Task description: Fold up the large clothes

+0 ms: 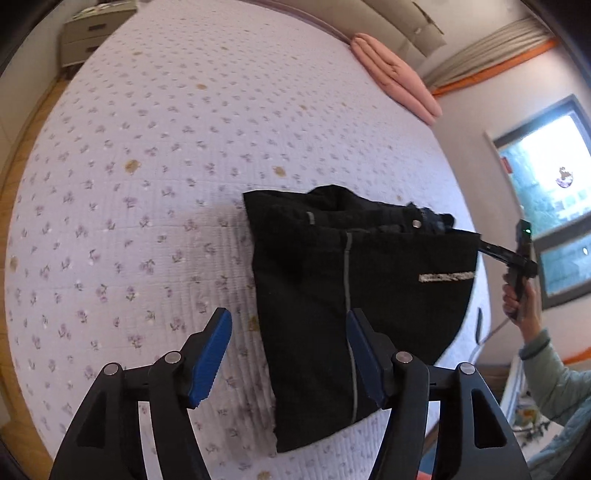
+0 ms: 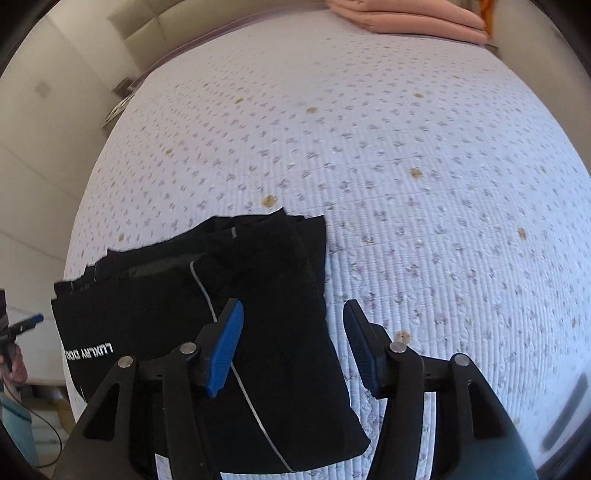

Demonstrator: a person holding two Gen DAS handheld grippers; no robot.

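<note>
A black garment (image 1: 310, 280), folded into a compact stack with a grey stripe and white lettering, lies on the floral bedspread (image 1: 147, 147). My left gripper (image 1: 288, 321) hovers open over the stack's left edge, its blue pads apart and pressing on nothing. In the right wrist view the same garment (image 2: 266, 266) sits at the lower left. My right gripper (image 2: 293, 308) stands open above its right edge, with no cloth pinched. A person's hand (image 1: 517, 299) holds the right gripper's handle at the far right.
A folded pink blanket (image 1: 395, 74) lies at the bed's far corner, near the headboard. A nightstand (image 1: 92, 33) stands beyond the bed at the upper left, and a window (image 1: 546, 184) is on the right. The quilt (image 2: 406, 184) stretches wide around the garment.
</note>
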